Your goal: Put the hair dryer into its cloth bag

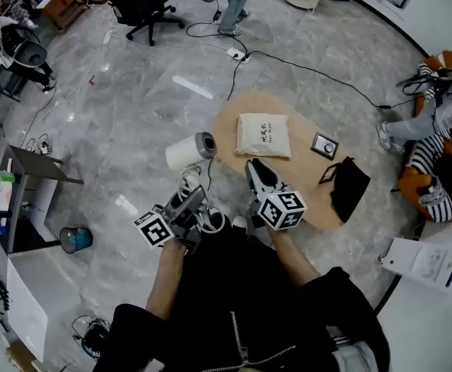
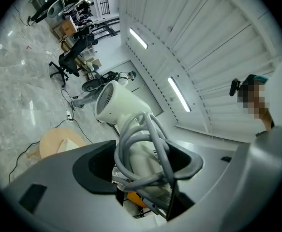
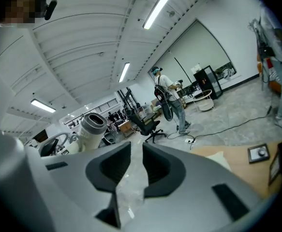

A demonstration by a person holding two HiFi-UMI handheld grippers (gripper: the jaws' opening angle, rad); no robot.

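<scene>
Hair dryer [image 1: 187, 153] sits clamped in the left gripper [image 1: 191, 205]. That gripper's own view shows its jaws spread fairly wide round the white handle [image 2: 141, 161] and the grey cord [image 2: 153, 139] coiled about it, with the pads pressing on both. The barrel [image 2: 124, 105] stands out just beyond the jaw tips. Its long axis lies across the line the gripper points along, and the handle runs back into the jaws. The dryer is held in the air off the near-left edge of the table [image 1: 303, 115], not over it.

The cloth bag [image 1: 263, 135] lies flat on the table, ahead of the left gripper and off to its right, apart from the dryer. It is straight ahead of the right gripper [image 1: 254, 169] and near its tips, so that hand is the nearer one to the bag. The right gripper's jaws stand a narrow slit apart with nothing between them, only floor [image 3: 131, 192] showing through.

The bag looks flat and empty, and its mouth cannot be made out. I judge the right gripper must open it before the dryer can go in. A teal bin [image 1: 76, 239] stands on the floor well off to the left gripper's left; its contents cannot be told
</scene>
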